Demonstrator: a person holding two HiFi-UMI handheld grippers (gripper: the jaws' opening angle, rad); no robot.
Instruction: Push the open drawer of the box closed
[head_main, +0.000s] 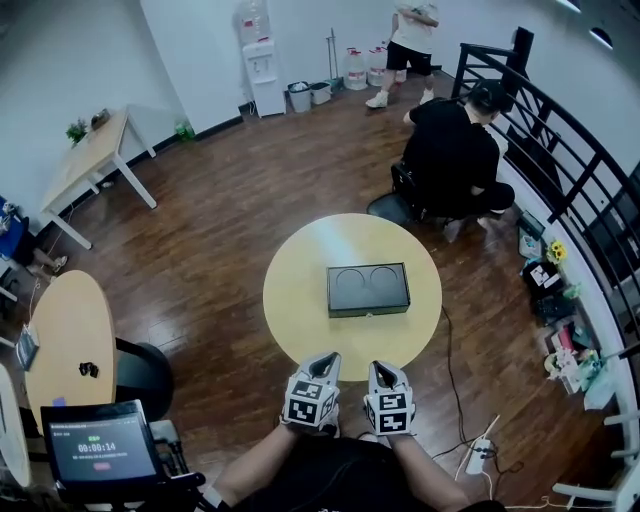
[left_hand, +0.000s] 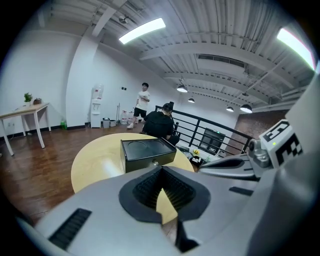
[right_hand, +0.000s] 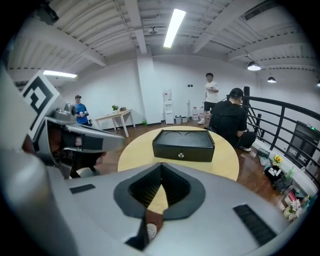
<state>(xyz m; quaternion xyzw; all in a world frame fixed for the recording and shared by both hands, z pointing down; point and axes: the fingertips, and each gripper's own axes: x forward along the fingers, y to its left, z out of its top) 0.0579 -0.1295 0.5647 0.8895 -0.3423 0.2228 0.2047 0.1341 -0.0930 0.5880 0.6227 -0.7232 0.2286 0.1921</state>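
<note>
Head view: black box (head_main: 368, 290) sits near the middle of the round yellow table (head_main: 300, 320), its top showing two round recesses. Left gripper (head_main: 326, 362) and right gripper (head_main: 381, 370) are side by side at the table's near edge, both pointing at the box and well apart from it. A seated person in black (head_main: 450, 150) is beyond the table, and a standing person (head_main: 412, 40) is farther back. A monitor (head_main: 100, 445) is at lower left.

Left gripper view: left gripper (left_hand: 161, 172) has its jaws closed, tips touching, with nothing between them. Only the tabletop (left_hand: 95, 160) shows through the gap behind the tips. The box (left_hand: 147, 152) lies ahead, with one corner turned towards the camera and a small knob (left_hand: 155, 162) on its front face. The right gripper (left_hand: 240, 165) shows at the right.

Right gripper view: right gripper (right_hand: 160, 167) also has its jaws together and is empty. The box (right_hand: 183, 145) is straight ahead on the table (right_hand: 135, 155), with its knob (right_hand: 181, 155) centred. The drawer front looks flush with the box body. The left gripper (right_hand: 65, 135) shows at the left.
</note>
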